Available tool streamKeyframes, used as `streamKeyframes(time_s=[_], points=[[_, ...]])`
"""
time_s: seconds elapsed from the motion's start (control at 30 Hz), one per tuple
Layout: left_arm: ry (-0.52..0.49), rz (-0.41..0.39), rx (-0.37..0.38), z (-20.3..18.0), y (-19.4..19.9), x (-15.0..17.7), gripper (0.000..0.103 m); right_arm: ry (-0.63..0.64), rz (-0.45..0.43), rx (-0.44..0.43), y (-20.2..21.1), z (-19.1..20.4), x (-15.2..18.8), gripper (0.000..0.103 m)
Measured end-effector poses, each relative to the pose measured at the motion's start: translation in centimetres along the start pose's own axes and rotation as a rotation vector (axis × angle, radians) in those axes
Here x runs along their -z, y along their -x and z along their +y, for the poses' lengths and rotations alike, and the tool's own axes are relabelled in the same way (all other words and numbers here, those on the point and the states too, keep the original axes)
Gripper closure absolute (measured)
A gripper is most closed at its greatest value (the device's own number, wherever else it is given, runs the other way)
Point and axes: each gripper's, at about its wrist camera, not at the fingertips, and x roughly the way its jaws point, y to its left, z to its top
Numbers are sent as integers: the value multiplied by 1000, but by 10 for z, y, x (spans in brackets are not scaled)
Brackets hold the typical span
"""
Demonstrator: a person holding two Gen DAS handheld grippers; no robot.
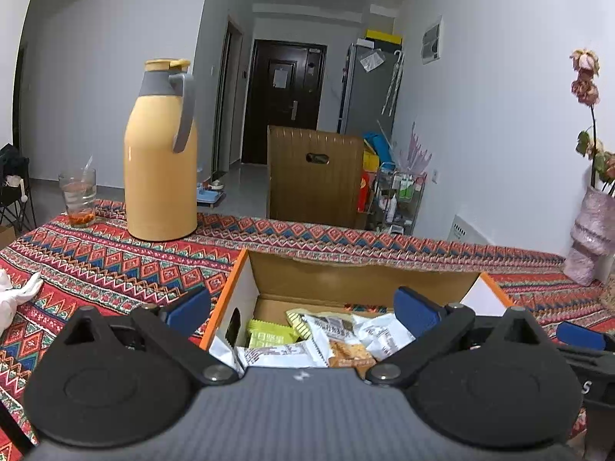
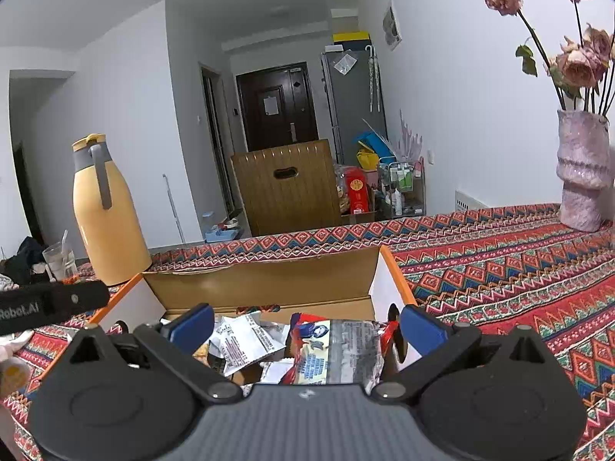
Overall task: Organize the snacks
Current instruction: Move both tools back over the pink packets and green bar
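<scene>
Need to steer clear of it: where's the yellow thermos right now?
The yellow thermos stands upright on the patterned tablecloth, far left of the snack box, beside the drinking glass.

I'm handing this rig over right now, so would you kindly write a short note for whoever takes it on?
Left hand-held gripper: open, holding nothing, poised over the near left part of the cardboard box.
Right hand-held gripper: open, holding nothing, over the near right part of the same box.
Things: the box sits on the patterned tablecloth. Inside lie green packets, white wrappers, an orange cracker packet and a large red and silver bag.
Done: every snack in view is in the box.
Left: no loose snacks visible on the cloth; check outside both views, then tidy the pile if needed.
</scene>
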Motion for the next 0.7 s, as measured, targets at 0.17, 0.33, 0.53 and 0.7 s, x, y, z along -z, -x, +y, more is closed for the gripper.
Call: streamKeyframes(time_s=[0.17, 0.33, 0.53, 0.7], points=[[-2, -2, 5, -3, 12, -6, 0, 26, -23, -2, 11, 5, -6, 0], [-7, 24, 7, -1, 22, -5, 0, 38, -12, -5, 21, 8, -9, 0], [-20, 71, 9, 6, 36, 4, 0, 72, 15, -15, 37, 12, -3, 0], [-45, 105, 7, 15, 49, 14, 0, 91, 50, -20, 53, 11, 9, 0]])
